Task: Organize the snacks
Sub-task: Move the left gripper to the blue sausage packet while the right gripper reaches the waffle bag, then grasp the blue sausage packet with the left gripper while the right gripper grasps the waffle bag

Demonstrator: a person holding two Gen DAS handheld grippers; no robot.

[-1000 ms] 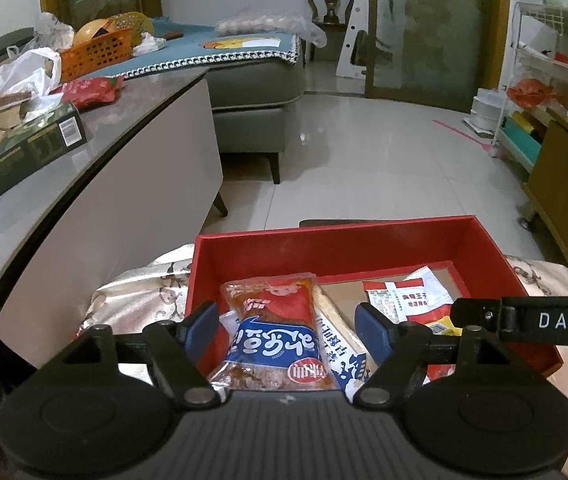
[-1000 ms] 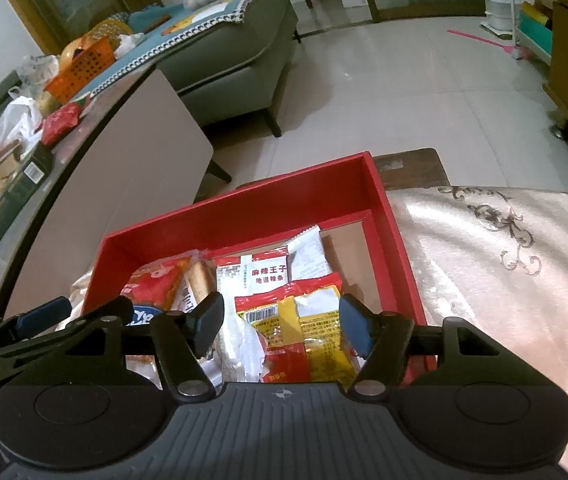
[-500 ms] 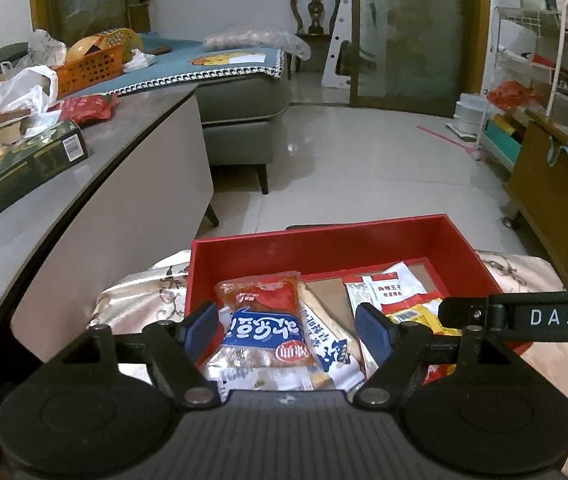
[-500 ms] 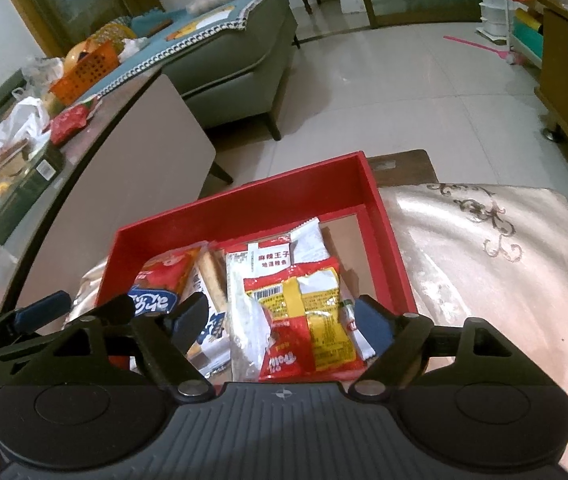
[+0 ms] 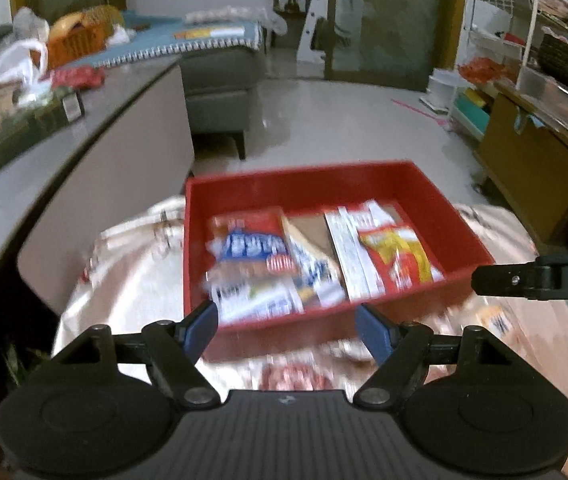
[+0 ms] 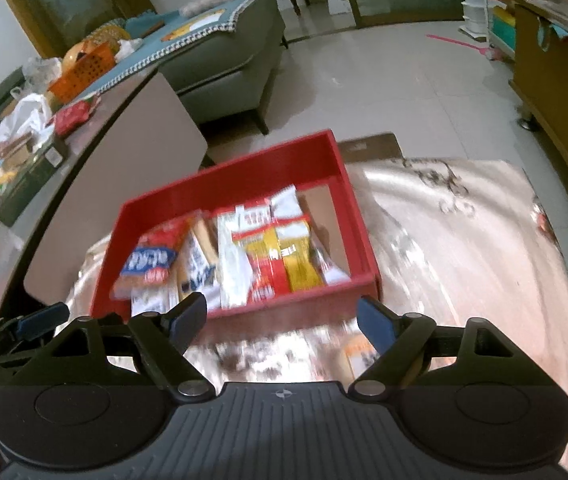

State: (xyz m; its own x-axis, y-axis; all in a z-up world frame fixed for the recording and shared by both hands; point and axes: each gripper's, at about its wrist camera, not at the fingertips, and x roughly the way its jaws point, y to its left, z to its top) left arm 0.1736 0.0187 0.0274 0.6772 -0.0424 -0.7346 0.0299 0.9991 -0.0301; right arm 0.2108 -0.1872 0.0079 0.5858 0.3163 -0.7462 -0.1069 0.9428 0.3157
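Note:
A red tray [image 5: 440,200] [image 6: 358,232] stands on a table with a shiny patterned cloth [image 6: 464,248]. In it lie several snack packs: a red and blue pack [image 5: 254,246] [image 6: 150,258] at the left, white packs in the middle, a red and yellow pack [image 5: 398,258] [image 6: 284,256] at the right. My left gripper [image 5: 290,330] is open and empty, just short of the tray's near wall. My right gripper [image 6: 282,316] is open and empty, also short of the near wall. Loose packs lie on the cloth below the grippers [image 5: 292,376] [image 6: 358,358], blurred.
A grey counter [image 5: 24,172] at the left holds a dark green box [image 5: 16,136], bags and an orange basket [image 5: 74,42]. A grey sofa [image 6: 228,60] stands behind it. A wooden cabinet [image 5: 532,168] and a wire rack [image 5: 524,32] are at the right.
Both grippers have pulled back and up from the tray. The tray now lies farther ahead, and its near wall and the cloth in front of it have come into view.

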